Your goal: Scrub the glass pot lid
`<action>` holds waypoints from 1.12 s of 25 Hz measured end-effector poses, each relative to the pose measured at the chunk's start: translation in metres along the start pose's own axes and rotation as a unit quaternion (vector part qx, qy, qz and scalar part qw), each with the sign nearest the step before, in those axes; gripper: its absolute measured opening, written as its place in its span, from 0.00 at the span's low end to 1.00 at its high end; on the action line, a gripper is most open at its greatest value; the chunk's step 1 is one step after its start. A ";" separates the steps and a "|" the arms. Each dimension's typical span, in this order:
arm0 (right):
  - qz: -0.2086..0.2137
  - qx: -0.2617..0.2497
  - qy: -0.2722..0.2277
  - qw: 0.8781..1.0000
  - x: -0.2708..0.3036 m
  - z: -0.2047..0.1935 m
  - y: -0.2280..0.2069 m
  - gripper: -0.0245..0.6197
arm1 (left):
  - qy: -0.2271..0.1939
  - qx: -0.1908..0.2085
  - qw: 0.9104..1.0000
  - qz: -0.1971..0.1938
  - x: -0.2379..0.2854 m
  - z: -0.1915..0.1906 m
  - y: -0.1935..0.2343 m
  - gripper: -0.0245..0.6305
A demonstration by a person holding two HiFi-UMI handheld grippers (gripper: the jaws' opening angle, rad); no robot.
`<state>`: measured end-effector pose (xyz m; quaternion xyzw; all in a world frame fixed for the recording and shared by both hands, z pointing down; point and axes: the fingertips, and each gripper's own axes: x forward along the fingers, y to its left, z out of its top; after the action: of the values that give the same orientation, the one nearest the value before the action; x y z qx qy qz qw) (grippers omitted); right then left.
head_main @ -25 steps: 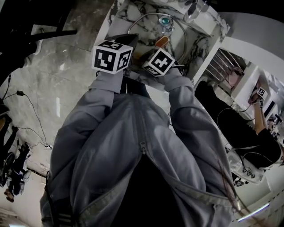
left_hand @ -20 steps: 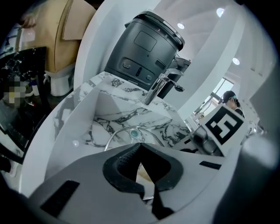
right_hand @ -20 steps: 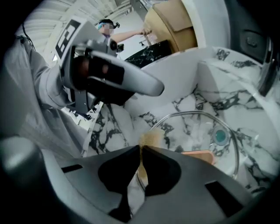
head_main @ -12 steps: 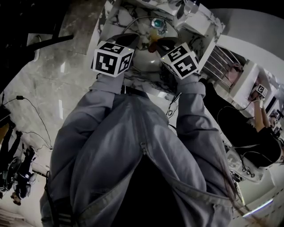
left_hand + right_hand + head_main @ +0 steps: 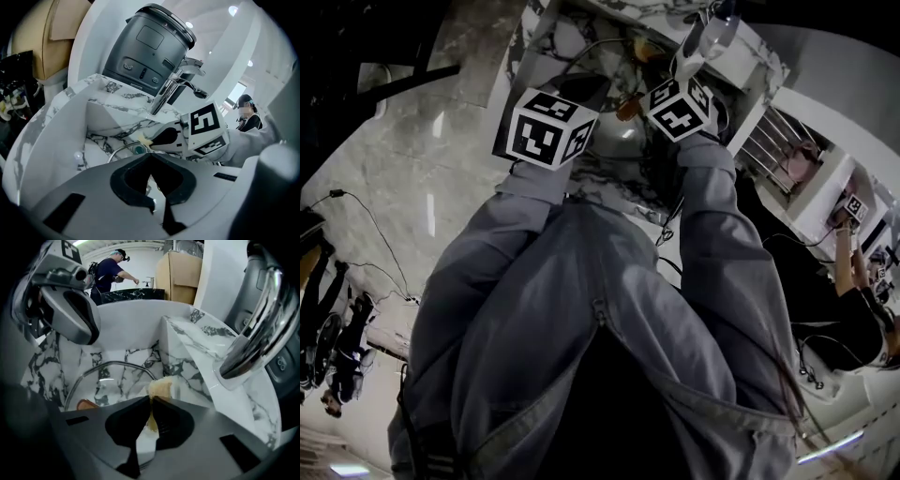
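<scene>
your right gripper [image 5: 151, 398] is clamped tight on a yellow sponge [image 5: 163, 386], which sticks out past the tips. your left gripper [image 5: 150, 155] has its jaws pressed together with nothing between them, and it hangs over the left side of the marble sink [image 5: 174, 363]. the glass pot lid [image 5: 112, 383] is down in the basin, its metal rim arching ahead of both grippers. the sponge sits by the right end of that rim - whether it touches the glass i cannot tell.

i judge the step to be getting the sponge onto the glass. lower it until its broad face meets the lid, not just a corner, and work in short overlapping strokes from the rim inward. a lid loose in a basin will likely slide or rock, so rest the closed left tips on the far rim to pin it before you press hard. keep pressure modest, or the sponge may fold out of the jaws.

mind the chrome faucet [image 5: 248, 343] - its spout overhangs just beside your right gripper, and the sink wall rises close under it. your freer room is leftward across the glass and toward you. the left gripper crowds the upper left, so stop your strokes short of it.
</scene>
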<state>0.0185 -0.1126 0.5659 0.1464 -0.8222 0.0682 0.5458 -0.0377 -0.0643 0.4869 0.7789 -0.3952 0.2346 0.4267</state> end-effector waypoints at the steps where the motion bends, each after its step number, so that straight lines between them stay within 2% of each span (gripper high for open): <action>1: -0.007 -0.007 0.005 1.000 0.008 -0.003 -0.003 0.10 | 0.001 -0.002 1.000 0.001 0.001 0.000 0.001 0.06; 5: -0.024 -0.020 0.026 0.999 0.028 -0.007 -0.013 0.10 | 0.007 -0.006 1.000 0.002 0.006 -0.003 0.004 0.06; 10: -0.009 -0.035 0.049 0.998 0.044 -0.010 -0.007 0.10 | 0.009 -0.008 1.000 0.002 0.007 -0.007 0.005 0.06; 12: 0.005 -0.032 0.059 0.998 0.044 -0.012 -0.004 0.10 | 0.010 -0.008 1.000 0.001 0.006 -0.009 0.004 0.06; 19: 0.109 -0.034 0.096 0.989 0.030 -0.022 0.038 0.10 | 0.007 -0.005 1.000 -0.004 -0.001 -0.015 -0.004 0.06; 24: 0.119 -0.022 0.101 0.987 0.016 -0.025 0.046 0.10 | 0.005 0.004 1.000 -0.006 -0.010 -0.021 -0.010 0.06; 28: 0.118 -0.012 0.083 0.990 -0.007 -0.020 0.054 0.10 | 0.002 0.010 1.000 -0.008 -0.018 -0.027 -0.017 0.06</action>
<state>0.0215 -0.0553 0.5693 0.0363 -0.7864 0.1343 0.6018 -0.0350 -0.0279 0.4801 0.7860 -0.3852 0.2369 0.4215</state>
